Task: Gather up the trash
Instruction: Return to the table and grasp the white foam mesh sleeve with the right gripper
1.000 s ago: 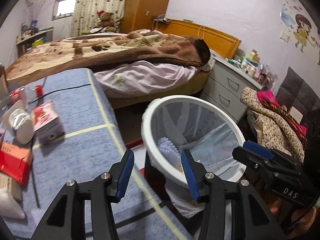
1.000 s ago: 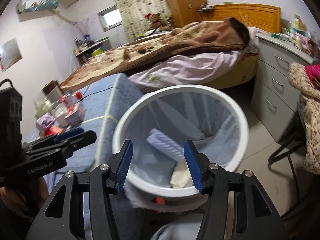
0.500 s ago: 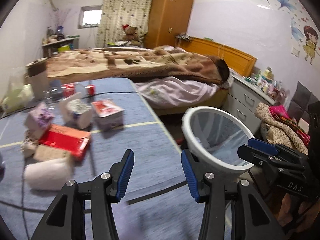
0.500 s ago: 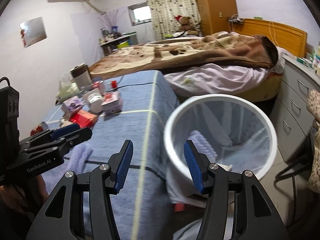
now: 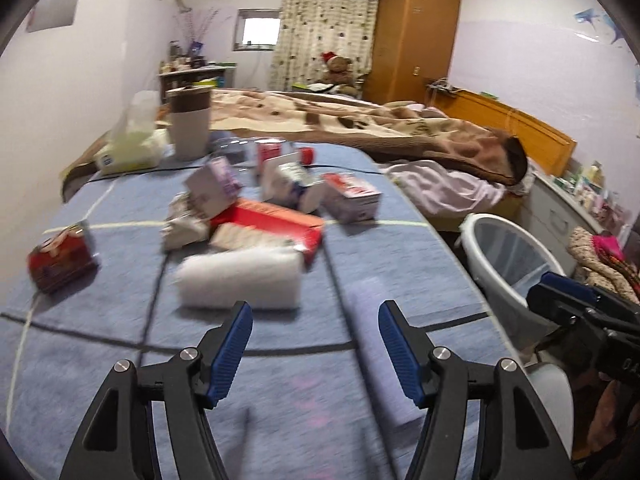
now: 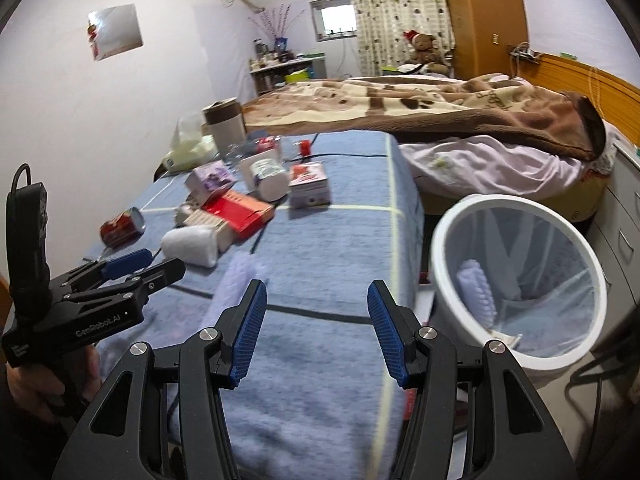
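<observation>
1. Left tool (image 5: 315,320) and right tool (image 6: 313,304) both hang with fingers apart and nothing between them, above the blue surface (image 5: 400,264).
2. Trash, including a white roll (image 5: 240,278) and red box (image 5: 276,220), lies left of the white bin (image 6: 516,276).
3. Judged step: reaching for another piece; next, close on the roll.

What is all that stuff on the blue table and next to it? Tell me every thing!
White roll: one, white, nearest the grippers.
Can: one, red, lying at the table's left edge.
Flat box: one, red, mid-pile.
Small cartons: about three, white-purple, behind it.
Tumbler: one, beige-brown, far end.
Tissue pack: one, pale green, beside the tumbler.
Bin: one, white, right of the table.
Left gripper: open, empty.
Right gripper: open, empty.
</observation>
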The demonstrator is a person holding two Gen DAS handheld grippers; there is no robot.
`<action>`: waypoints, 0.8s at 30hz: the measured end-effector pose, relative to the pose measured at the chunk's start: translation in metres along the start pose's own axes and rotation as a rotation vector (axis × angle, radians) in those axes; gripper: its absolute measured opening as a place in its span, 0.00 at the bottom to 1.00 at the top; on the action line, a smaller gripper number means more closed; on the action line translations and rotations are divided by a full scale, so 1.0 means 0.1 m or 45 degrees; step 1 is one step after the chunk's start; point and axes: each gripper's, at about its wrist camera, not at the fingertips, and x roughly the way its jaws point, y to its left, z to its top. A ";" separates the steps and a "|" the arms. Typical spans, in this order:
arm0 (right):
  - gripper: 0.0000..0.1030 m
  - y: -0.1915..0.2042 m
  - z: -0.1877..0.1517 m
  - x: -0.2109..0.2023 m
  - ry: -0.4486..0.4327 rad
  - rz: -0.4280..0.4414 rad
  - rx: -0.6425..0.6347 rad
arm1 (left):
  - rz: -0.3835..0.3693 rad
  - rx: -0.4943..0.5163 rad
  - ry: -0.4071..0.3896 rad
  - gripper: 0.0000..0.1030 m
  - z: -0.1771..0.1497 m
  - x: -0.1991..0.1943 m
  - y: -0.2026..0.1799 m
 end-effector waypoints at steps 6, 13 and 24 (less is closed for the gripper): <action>0.53 0.22 -0.03 0.10 0.043 0.017 -0.050 | 0.050 -0.051 0.000 0.63 -0.12 -0.10 0.27; 0.53 0.41 -0.04 0.20 0.077 0.057 -0.085 | 0.070 -0.126 0.001 0.63 -0.18 -0.18 0.56; 0.50 0.54 -0.04 0.37 0.127 0.075 -0.088 | 0.102 -0.135 -0.021 0.53 -0.18 -0.20 0.77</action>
